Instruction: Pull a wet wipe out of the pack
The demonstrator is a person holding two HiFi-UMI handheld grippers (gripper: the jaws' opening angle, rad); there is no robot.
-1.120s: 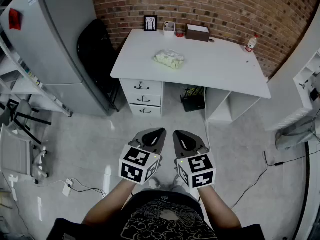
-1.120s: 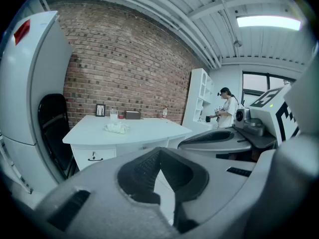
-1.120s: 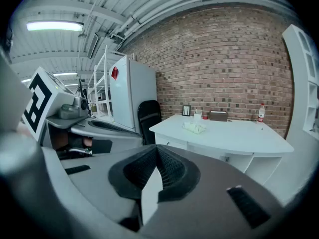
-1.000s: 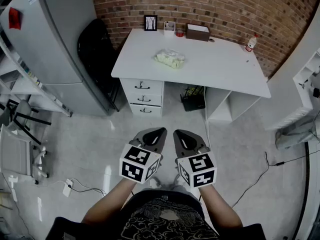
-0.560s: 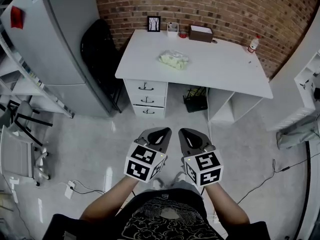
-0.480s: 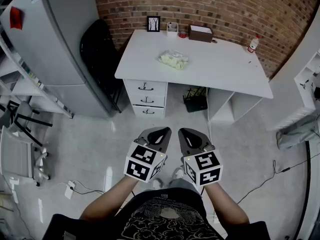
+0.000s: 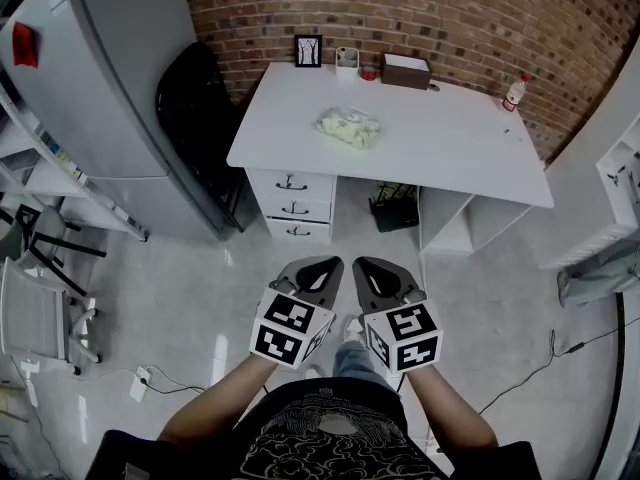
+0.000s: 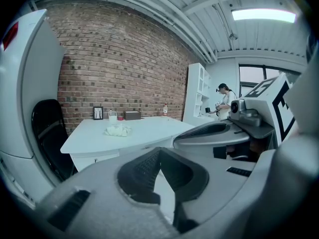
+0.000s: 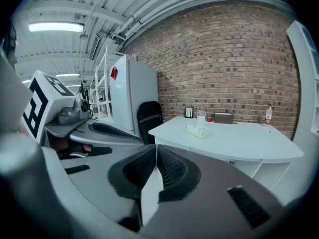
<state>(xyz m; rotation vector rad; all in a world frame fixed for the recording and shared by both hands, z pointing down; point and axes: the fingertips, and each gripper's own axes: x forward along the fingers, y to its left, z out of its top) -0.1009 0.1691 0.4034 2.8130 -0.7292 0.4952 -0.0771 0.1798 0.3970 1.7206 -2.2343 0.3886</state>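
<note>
Scene: seen from the head view, a person stands on a pale floor (image 7: 180, 268), facing a white desk against a brick wall (image 7: 450, 8).
Left hand-held gripper (image 7: 318, 264): held low in front of the person's body, pointing toward the desk. In its own view the jaw tips are pressed together with nothing between them.
Right hand-held gripper (image 7: 366, 265): held just beside the left one at the same height. Its jaws are also closed tip to tip and empty.
Wet wipe pack (image 7: 350, 126): a pale, crumpled-looking packet lying on the tabletop (image 7: 450, 138), toward the left half and nearer the back than the front edge.
Pack relative to the hand-held grippers: well apart from both. It lies ahead of them, across an open stretch of floor, and neither touches it. In the left gripper view the pack (image 8: 118, 130) sits left of the jaw line; in the right gripper view it (image 9: 197, 130) sits right of it.
Back of the tabletop: a small picture frame (image 7: 308, 50), a white cup (image 7: 347, 59) and a brown box (image 7: 406, 69) stand along the wall, with a small bottle (image 7: 516, 91) at the far right.
Under the tabletop: a stack of three drawers (image 7: 290, 208) on the left side.
Left of the desk: a black chair (image 7: 195, 98), and beside it a tall grey refrigerator (image 7: 110, 78).
</note>
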